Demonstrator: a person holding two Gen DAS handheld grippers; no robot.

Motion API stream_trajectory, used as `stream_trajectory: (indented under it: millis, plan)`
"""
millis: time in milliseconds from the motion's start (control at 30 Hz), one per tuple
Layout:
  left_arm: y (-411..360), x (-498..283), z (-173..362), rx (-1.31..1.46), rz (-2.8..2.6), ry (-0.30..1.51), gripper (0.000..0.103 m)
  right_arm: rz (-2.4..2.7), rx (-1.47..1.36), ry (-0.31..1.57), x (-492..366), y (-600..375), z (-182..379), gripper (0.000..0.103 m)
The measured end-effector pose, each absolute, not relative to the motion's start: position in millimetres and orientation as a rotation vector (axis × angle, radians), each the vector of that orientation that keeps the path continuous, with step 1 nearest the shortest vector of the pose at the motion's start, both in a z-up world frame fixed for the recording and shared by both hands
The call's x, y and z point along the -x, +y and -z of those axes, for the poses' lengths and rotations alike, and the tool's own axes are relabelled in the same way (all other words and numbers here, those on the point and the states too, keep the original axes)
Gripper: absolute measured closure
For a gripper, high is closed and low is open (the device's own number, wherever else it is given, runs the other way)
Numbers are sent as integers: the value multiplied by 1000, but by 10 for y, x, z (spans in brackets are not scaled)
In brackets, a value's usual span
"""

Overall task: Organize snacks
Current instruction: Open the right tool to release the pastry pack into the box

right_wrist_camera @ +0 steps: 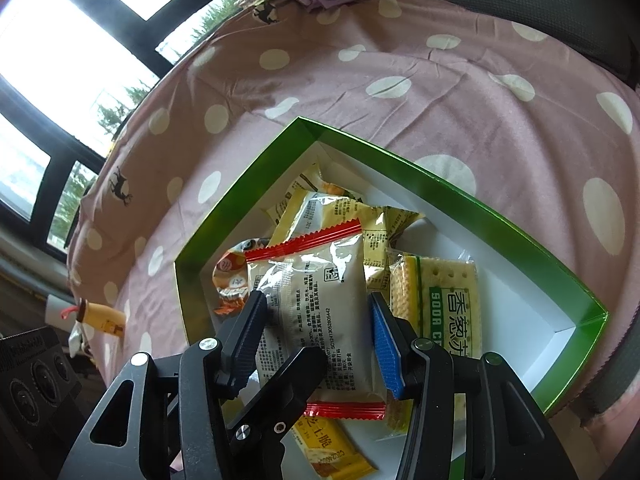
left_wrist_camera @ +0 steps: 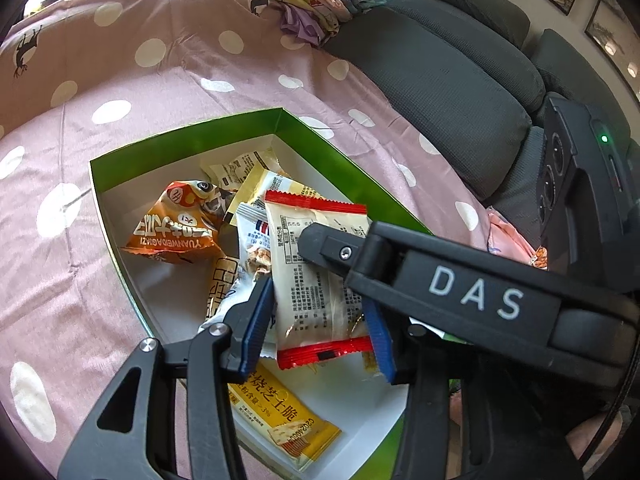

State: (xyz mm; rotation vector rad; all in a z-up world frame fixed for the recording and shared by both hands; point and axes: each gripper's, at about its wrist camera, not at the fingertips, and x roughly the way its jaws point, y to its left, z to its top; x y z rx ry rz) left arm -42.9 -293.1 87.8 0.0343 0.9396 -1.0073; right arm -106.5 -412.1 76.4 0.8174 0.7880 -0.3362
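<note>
Straddling a red-edged packet (right_wrist_camera: 316,316) over the green box (right_wrist_camera: 460,194), right gripper (right_wrist_camera: 318,336) has jaws spread, apparently just touching its sides; left gripper (left_wrist_camera: 320,320) likewise. Pkt looks light, crinkly, slippery; grip mid-body. Soda crackers (right_wrist_camera: 440,300) at 3 o'clock.

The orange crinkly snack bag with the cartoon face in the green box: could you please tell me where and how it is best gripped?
Grip the orange crinkly snack bag across its puffed middle, coming down from above. It lies flat on the white floor of the green cardboard box, uncovered on top, near the box's left wall; so a side approach looks blocked. Its flat sealed ends probably offer little to pinch.
</note>
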Motion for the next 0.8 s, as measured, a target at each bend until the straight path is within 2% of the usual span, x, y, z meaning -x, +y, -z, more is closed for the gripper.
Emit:
stream_trajectory:
  millis: [100, 233, 267, 367, 433, 533, 600, 800]
  plan:
    - [-2822, 447, -951, -2, 1001, 916, 47, 350, -809, 788, 1080, -4111, -800, 51]
    - [-2639, 472, -1084, 26, 973, 877, 29, 351, -798, 753, 1126, -4074, -903, 50]
    - [-2586, 479, -1118, 33, 967, 869, 23, 343, -794, 741, 1140, -4055, -939, 48]
    - [-2424, 521, -1224, 41, 948, 839, 16, 316, -761, 706, 1173, -3957, -1062, 41]
    - [-2319, 553, -1282, 33, 937, 824, 13, 299, -737, 685, 1188, -3873, -1149, 39]
    - [-2140, 626, -1360, 6, 907, 803, 1, 283, -701, 656, 1215, -3747, -1275, 33]
    - [-2028, 664, -1400, -9, 876, 788, 1, 278, -674, 634, 1237, -3668, -1352, 25]
    - [-1650, 718, -1424, -15, 787, 768, 1, 291, -618, 598, 1283, -3487, -1512, 20]
